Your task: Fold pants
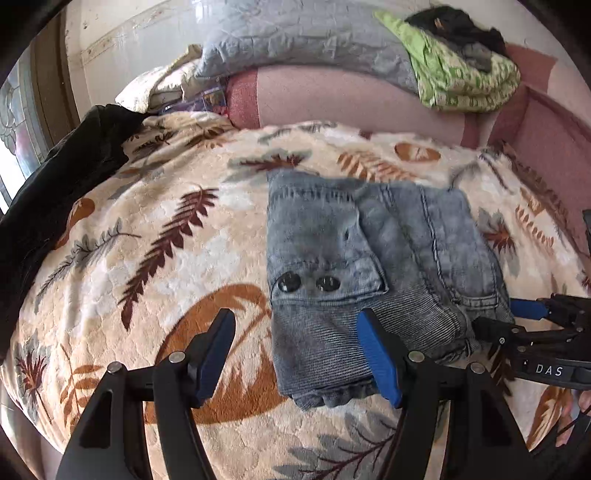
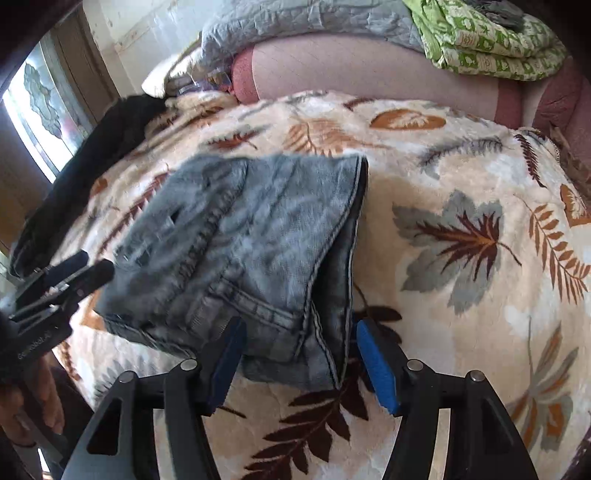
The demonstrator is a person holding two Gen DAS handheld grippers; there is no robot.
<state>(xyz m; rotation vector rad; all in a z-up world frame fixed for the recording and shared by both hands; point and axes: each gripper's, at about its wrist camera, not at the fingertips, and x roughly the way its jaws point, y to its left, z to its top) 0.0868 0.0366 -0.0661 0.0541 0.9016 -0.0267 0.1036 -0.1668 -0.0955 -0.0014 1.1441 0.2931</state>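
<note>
Left gripper [image 1: 295, 354] and right gripper [image 2: 299, 363] both stand apart, empty, over the near edge of folded pants [image 1: 369, 266] lying mid-frame on the bed [image 1: 166, 221]; withdraw cleanly, avoid snagging.

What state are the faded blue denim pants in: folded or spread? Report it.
Folded: the faded blue denim pants lie as a compact stacked rectangle, layered edges showing.

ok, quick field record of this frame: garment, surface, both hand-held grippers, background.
garment: faded blue denim pants, folded into a compact stack, two dark buttons on top
surface: cream plush blanket with leaf print
left hand-held gripper: open, near edge of stack between its fingers
right hand-held gripper: open, near corner of stack between its fingers
background: green patterned folded cloth, grey quilted pillow
</note>
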